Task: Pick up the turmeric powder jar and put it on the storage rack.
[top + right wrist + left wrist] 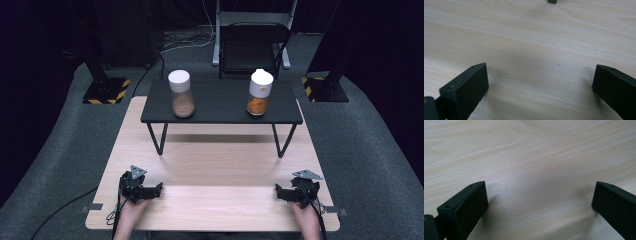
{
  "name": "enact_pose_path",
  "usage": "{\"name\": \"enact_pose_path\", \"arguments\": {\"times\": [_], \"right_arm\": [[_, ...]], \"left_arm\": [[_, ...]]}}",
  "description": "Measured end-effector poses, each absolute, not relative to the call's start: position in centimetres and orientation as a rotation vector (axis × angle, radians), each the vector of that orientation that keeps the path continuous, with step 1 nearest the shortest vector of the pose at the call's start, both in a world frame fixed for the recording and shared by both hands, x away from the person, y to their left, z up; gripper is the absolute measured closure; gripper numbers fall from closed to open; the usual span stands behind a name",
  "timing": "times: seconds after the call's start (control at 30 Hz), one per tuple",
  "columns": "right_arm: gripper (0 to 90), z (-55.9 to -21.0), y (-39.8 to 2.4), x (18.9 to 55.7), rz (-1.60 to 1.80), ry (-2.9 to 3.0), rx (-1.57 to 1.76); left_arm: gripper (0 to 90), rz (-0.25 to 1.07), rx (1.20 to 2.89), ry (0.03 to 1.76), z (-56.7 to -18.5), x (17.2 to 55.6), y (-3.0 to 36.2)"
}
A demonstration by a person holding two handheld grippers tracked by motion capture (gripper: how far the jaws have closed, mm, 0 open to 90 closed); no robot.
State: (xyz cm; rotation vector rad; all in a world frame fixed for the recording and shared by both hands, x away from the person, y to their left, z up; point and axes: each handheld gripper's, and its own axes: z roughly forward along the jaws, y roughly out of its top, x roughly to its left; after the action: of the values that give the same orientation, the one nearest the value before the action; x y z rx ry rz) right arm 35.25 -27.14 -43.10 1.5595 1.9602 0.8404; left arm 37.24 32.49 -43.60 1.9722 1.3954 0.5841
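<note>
The left gripper [150,190] rests low over the near left part of the wooden table [215,165], held by the person's left hand [131,209], its tips turned toward the middle of the table. In the left gripper view its two black jaws stand wide apart, with bare pale wood grain between them and nothing in their span. The right gripper [281,192] sits over the near right part of the table in the right hand [304,212], mirrored, its tips also turned inward — the two tools face each other, well apart, across open tabletop. The right gripper view shows its jaws spread just as wide, holding nothing, over plain wood.

Farther out, a low black shelf [221,105] on thin black legs stands across the far half of the table. On its left part stands an upright clear jar [181,93] with a white lid, holding brown powder in its lower part. On its right part stands an upright clear bottle [259,92] with a white cap, with orange contents in its lower part. Both containers are well apart from each other and far from both grippers.

Behind the table a black folding chair [254,47] faces the shelf, on grey carpet [65,145].
</note>
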Motion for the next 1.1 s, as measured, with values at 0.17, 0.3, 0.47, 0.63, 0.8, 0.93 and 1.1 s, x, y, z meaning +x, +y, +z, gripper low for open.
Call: {"name": "enact_pose_path", "arguments": {"times": [0.17, 0.3, 0.47, 0.63, 0.8, 0.93, 1.1], "right_arm": [[0.0, -43.11, -27.17, 35.24, 0.841, 1.959, 1.561], [0.0, -43.11, -27.17, 35.24, 0.840, 1.960, 1.558], [0.0, -43.10, -27.15, 35.24, 0.840, 1.960, 1.559], [0.0, -43.10, -27.21, 35.31, 0.842, 1.968, 1.552], [0.0, -43.09, -27.44, 35.37, 0.847, 1.976, 1.545], [0.0, -43.10, -27.57, 35.42, 0.850, 1.982, 1.539], [0.0, -43.11, -27.58, 35.42, 0.850, 1.982, 1.539]], "left_arm": [[0.0, 0.584, 1.972, 1.395, -43.60, 37.24, 32.49], [0.0, 0.584, 1.972, 1.396, -43.60, 37.25, 32.49], [0.0, 0.584, 1.972, 1.396, -43.59, 37.25, 32.49], [0.0, 0.585, 1.973, 1.396, -43.58, 37.25, 32.49], [0.0, 0.584, 1.973, 1.396, -43.58, 37.25, 32.48], [0.0, 0.581, 1.977, 1.391, -43.56, 37.35, 32.51], [0.0, 0.576, 1.983, 1.379, -43.56, 37.45, 32.64]]}}
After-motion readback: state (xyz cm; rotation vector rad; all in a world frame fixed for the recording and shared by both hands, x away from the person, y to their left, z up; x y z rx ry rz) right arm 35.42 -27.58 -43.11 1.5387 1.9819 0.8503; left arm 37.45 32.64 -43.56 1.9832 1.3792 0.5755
